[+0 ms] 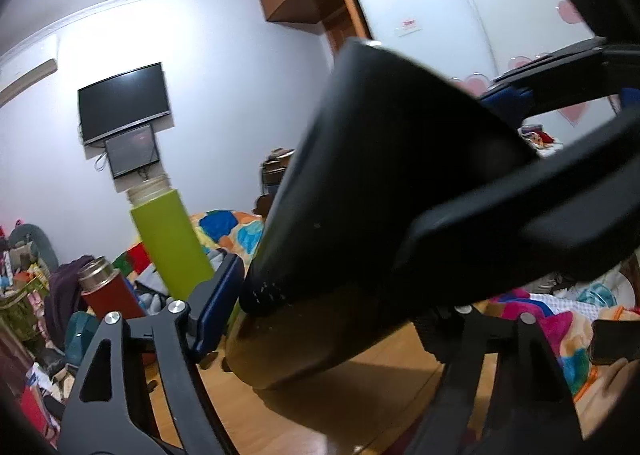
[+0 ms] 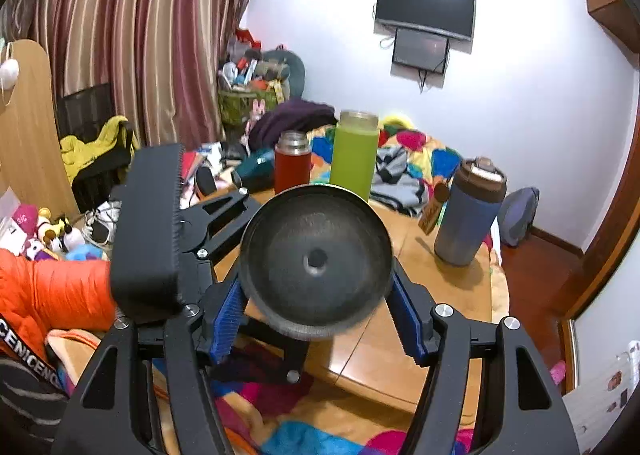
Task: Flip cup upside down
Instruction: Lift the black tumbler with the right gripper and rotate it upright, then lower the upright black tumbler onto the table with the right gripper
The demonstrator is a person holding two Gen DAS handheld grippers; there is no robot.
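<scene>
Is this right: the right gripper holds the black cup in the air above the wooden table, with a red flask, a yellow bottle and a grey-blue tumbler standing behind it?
Almost. The bottle is green, not yellow, as the right wrist view shows. The rest holds: right gripper, black cup, wooden table, red flask, grey-blue tumbler.

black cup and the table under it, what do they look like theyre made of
Black cup: matte dark finish with a faint speckled texture and a thin bright rim edge, so perhaps coated metal, though plastic can't be ruled out. It is held between the right gripper's blue ribbed pads.

Table: wood or wood-look laminate, warm orange-brown, glossy, with visible seams between boards.
</scene>
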